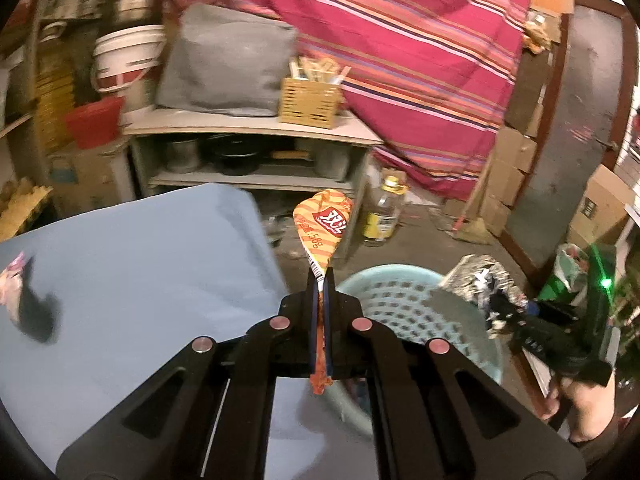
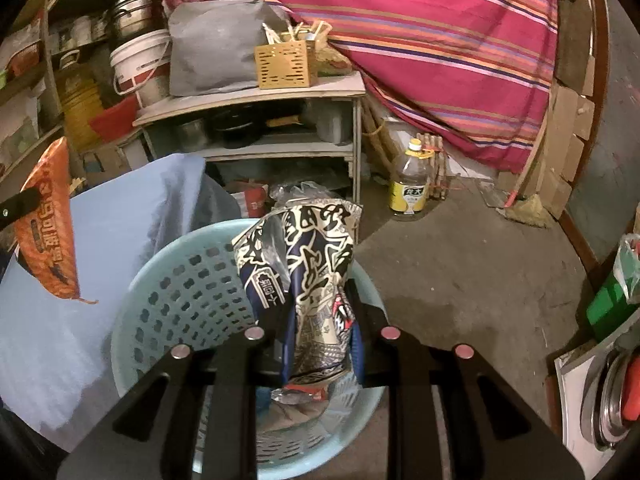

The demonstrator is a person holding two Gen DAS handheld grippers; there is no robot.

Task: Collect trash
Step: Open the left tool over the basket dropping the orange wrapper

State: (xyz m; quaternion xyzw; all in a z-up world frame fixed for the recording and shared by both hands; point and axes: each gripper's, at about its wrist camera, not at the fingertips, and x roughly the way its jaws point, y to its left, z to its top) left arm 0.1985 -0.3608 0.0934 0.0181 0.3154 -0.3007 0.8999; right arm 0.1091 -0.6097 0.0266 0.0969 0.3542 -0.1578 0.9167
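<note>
**Two wrappers held, and either could miss the basket**

Left wrist view: the left gripper [image 1: 320, 280] has its jaws clamped on the twisted tail of an orange striped snack wrapper [image 1: 323, 227], which stands up past the tips. It sits over the right edge of the blue-covered bench [image 1: 132, 280], with the pale blue perforated laundry basket [image 1: 400, 300] on the floor just beyond that edge. Let go here, the wrapper would likely land on the bench corner or the floor. Another wrapper [image 1: 16, 280] still lies at the bench's left edge.

Right wrist view: the right gripper [image 2: 320, 320] has its jaws closed around a crumpled navy-and-cream snack bag [image 2: 304, 264], held above the basket [image 2: 176, 296], which already holds some trash. The bag is bulky and light; I judge it could cling to a pad or drift over the far rim. The two grippers are near one another, so they may bump over the basket.
</note>
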